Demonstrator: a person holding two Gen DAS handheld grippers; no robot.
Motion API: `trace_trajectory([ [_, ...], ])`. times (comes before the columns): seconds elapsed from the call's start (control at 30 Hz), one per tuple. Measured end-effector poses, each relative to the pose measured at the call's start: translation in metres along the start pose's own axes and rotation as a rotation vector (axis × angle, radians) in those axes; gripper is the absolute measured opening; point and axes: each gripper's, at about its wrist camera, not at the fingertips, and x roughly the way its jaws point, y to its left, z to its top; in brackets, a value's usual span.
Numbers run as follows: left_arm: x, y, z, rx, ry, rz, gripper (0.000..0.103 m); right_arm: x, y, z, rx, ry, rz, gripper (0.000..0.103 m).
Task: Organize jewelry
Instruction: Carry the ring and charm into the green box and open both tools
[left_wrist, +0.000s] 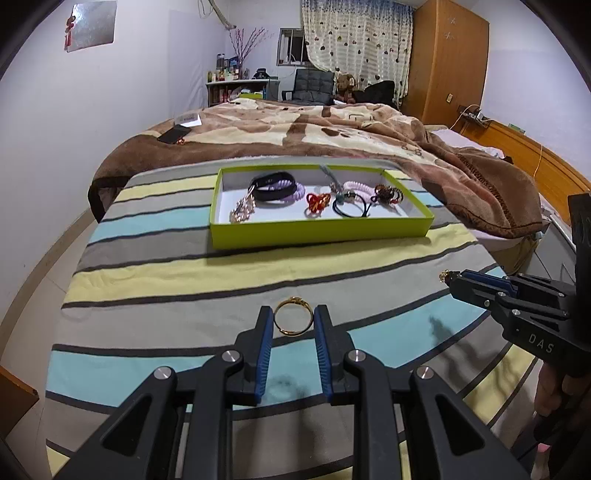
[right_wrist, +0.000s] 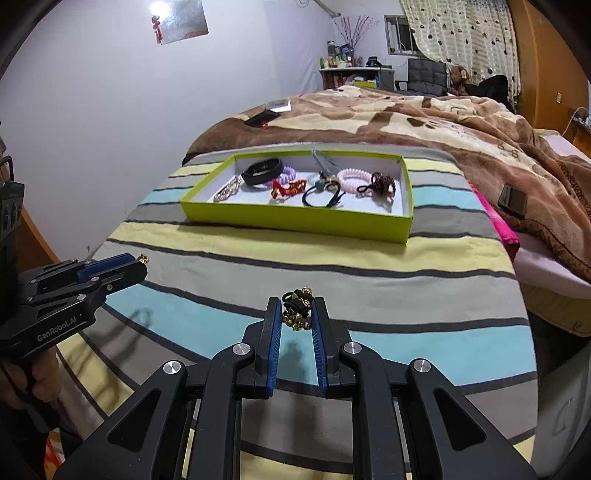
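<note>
My left gripper (left_wrist: 293, 320) is shut on a gold ring (left_wrist: 293, 320), held above the striped cloth; its blue pads press the ring's two sides. In the right wrist view that gripper (right_wrist: 142, 260) shows at the left with the ring at its tip. My right gripper (right_wrist: 297, 309) is shut on a black hair tie with gold beads (right_wrist: 296, 308). From the left wrist view it (left_wrist: 448, 276) enters at the right, the beads at its tip. Ahead lies a lime-green tray (left_wrist: 317, 232) with several bracelets and hair ties inside.
The striped cloth (left_wrist: 207, 269) covers the near end of a bed; a brown blanket (left_wrist: 332, 129) lies beyond the tray. A phone (left_wrist: 173, 133) rests on the blanket at far left, a dark box (right_wrist: 511, 199) at the right. A hand (right_wrist: 40, 373) grips the left tool.
</note>
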Motion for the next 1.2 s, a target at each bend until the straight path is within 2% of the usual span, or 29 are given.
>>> trace_trajectory([
  [0.33,-0.008,-0.01,0.02,0.036,-0.054,-0.014,0.023,-0.015,-0.002,0.018,-0.01,-0.051,0.004,0.016],
  [0.43,-0.007,-0.013,0.028,0.05,-0.067,-0.018,0.023,-0.018,-0.004,0.028,-0.019,-0.071,0.001,0.011],
  [0.53,-0.003,-0.014,0.037,0.056,-0.078,-0.016,0.023,-0.018,-0.005,0.033,-0.023,-0.082,-0.003,0.011],
  [0.9,0.012,-0.011,0.068,0.051,-0.102,-0.011,0.023,-0.002,-0.028,0.065,-0.007,-0.109,-0.02,0.011],
  [1.2,0.046,-0.007,0.097,0.073,-0.083,0.0,0.023,0.02,-0.041,0.095,0.006,-0.121,-0.017,0.011],
])
